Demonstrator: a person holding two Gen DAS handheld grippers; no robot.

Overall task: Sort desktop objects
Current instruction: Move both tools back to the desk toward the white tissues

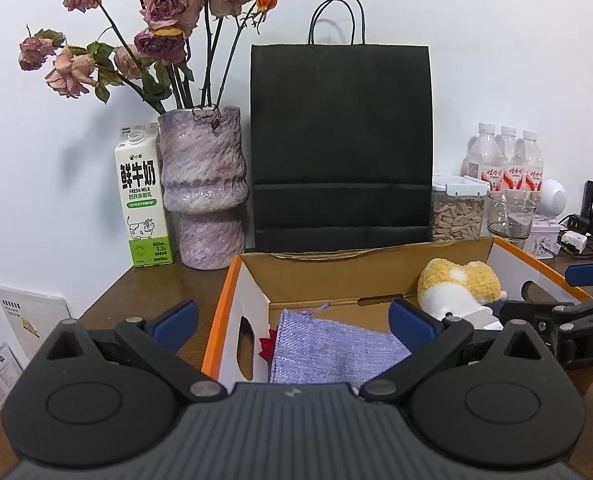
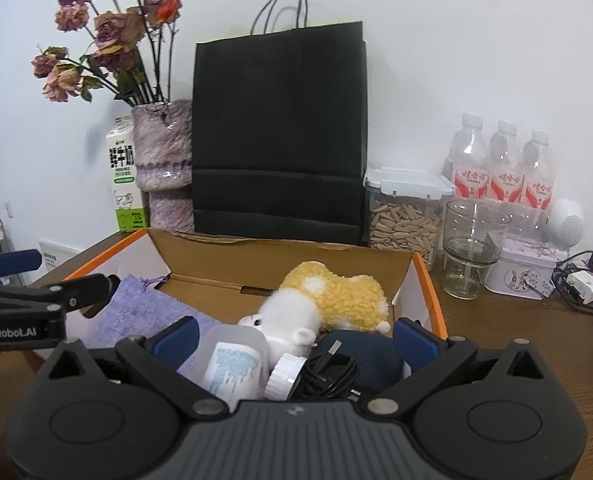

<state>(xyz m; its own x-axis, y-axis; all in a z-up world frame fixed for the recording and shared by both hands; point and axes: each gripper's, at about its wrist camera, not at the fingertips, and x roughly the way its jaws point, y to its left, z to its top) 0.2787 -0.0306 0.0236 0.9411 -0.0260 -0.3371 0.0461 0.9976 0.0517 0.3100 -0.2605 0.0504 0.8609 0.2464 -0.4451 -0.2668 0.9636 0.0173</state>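
plush toy [image 2: 328, 300] lying crosswise (head left)

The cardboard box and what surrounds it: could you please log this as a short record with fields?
Box: open cardboard box with orange rim, on the wooden desk
In box: plush toy, purple knitted cloth, white bottle, black cable
Behind box: black paper bag, vase of dried roses, milk carton, seed jar, three water bottles
Left tongs: open, empty, above the box
Right tongs: open, empty, above the box contents
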